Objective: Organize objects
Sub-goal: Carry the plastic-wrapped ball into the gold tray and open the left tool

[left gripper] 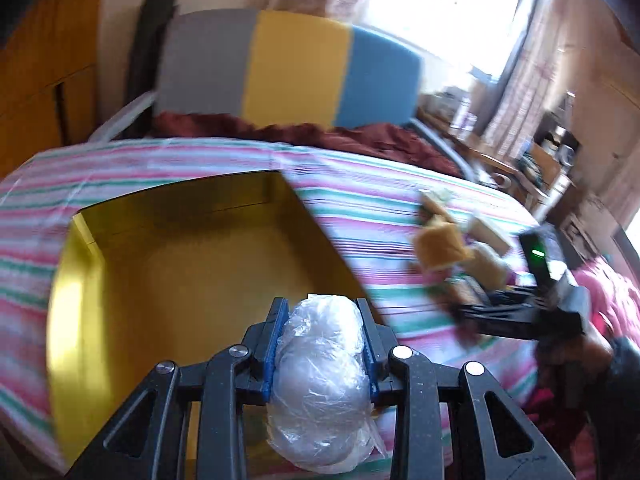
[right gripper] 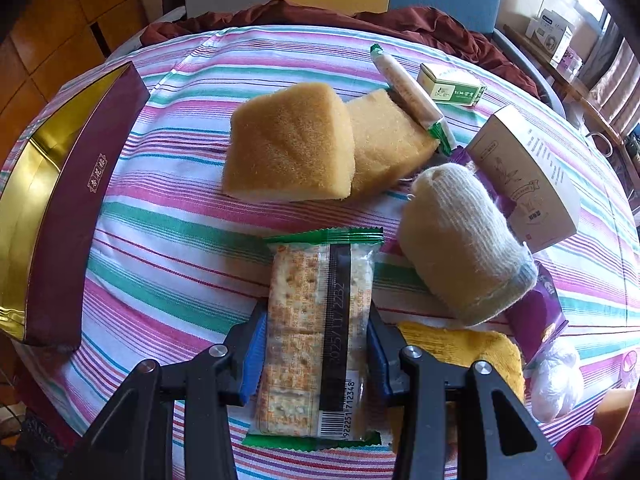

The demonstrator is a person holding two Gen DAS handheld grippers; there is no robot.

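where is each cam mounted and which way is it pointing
Left wrist: on the left gripper, facing the gold-lined box; shows its fingers clamping a plastic-wrapped bundle, plus the right gripper.
Right wrist: on the right gripper, facing the striped cloth; shows its fingers around a cracker packet.
Shared: box, cloth, sponge blocks.

box (right gripper: 60,216) left of sponges (right gripper: 292,144); cracker pack (right gripper: 320,320) before sponges; roll (right gripper: 460,240) right

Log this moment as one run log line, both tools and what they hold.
left tool: shut on plastic-wrapped bundle, over gold-lined box | right tool: shut on cracker packet, over striped cloth
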